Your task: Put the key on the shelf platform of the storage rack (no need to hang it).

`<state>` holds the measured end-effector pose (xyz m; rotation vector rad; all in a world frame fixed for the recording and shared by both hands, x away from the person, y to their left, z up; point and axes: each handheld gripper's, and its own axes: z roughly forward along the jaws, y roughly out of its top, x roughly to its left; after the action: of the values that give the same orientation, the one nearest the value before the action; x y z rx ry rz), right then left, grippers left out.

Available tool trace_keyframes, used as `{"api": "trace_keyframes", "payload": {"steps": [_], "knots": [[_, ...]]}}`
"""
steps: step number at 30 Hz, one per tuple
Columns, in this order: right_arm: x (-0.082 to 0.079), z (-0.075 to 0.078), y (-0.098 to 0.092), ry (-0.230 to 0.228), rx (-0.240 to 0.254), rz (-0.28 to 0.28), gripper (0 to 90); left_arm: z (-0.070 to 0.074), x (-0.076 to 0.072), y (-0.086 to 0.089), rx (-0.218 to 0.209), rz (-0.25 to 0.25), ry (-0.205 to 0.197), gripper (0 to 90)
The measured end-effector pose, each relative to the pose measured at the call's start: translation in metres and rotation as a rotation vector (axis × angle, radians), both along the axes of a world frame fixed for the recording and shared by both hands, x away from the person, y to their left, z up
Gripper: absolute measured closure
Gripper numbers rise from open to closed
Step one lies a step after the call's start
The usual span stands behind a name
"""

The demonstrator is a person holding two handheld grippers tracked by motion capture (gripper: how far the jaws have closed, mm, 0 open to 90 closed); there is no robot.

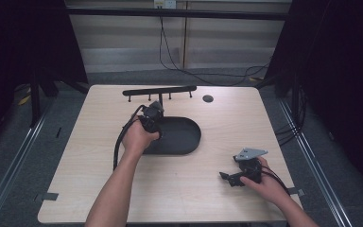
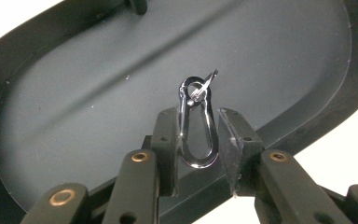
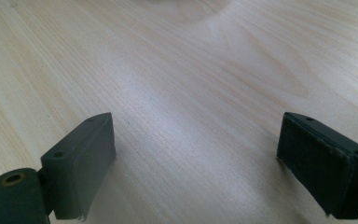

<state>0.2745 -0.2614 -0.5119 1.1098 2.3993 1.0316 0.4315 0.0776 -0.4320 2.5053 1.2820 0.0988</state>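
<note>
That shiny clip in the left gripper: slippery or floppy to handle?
The carabiner looks like polished metal, so probably stiff but slick against the pads. It is thin and small, so likely light. The small ring at its top looks loose and may swing.

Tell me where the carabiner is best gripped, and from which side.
Grip the carabiner across its two long straight sides, as the left tool does now, coming from its rounded bottom end. Those sides run parallel and suit flat pads; the small ring at its top stays free above the tray.

High view overlooks table point(image 1: 179, 184); claw cameras sit close, perhaps sharing its tray point(image 2: 74, 93).
</note>
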Motion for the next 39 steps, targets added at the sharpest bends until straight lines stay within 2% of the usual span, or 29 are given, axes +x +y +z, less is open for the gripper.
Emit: {"api": "trace_keyframes", "payload": {"steps": [21,28,30,32,39], "knots": [[0.000,0.000,0.000,0.000,0.000,0.000,10.6,-0.011,0.003,-0.002,0.002,0.008,-0.016,68.9],[0.000,0.000,0.000,0.000,0.000,0.000,10.6,-0.014,0.005,0.000,-0.005,0.026,-0.019,68.8],[0.000,0.000,0.000,0.000,0.000,0.000,10.6,-0.015,0.005,0.001,-0.002,0.016,-0.022,68.8],[0.000,0.000,0.000,0.000,0.000,0.000,10.6,-0.017,0.005,0.001,-0.014,0.027,-0.019,68.7],[0.000,0.000,0.000,0.000,0.000,0.000,10.6,-0.019,0.006,0.003,0.001,0.025,-0.017,68.7]]}}
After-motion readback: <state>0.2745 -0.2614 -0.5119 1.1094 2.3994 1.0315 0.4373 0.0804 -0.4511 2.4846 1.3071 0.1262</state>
